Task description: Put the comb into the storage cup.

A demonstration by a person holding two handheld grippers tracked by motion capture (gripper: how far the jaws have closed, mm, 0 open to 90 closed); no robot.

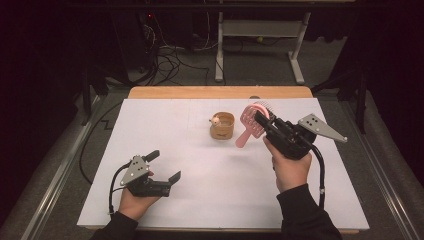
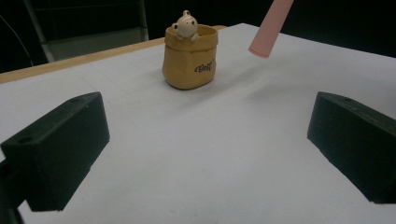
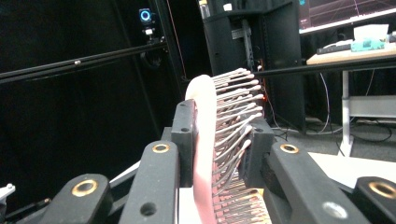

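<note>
A pink hairbrush (image 1: 250, 124) hangs above the white table, head up and handle slanting down toward the left. My right gripper (image 1: 261, 119) is shut on its head; the pink back and white bristles (image 3: 233, 116) sit clamped between the jaws. The handle's tip (image 2: 270, 29) shows in the left gripper view. A small tan pouch-shaped cup (image 1: 222, 125) with a little bear figure (image 2: 185, 24) on its rim stands just left of the brush. My left gripper (image 1: 165, 166) rests low at the table's near left, open, with nothing between its jaws.
The white sheet (image 1: 200, 170) covers a wooden table whose far edge (image 1: 220, 92) shows. Beyond it are cables on the floor and a grey desk frame (image 1: 260, 30). Dark curtains stand on both sides.
</note>
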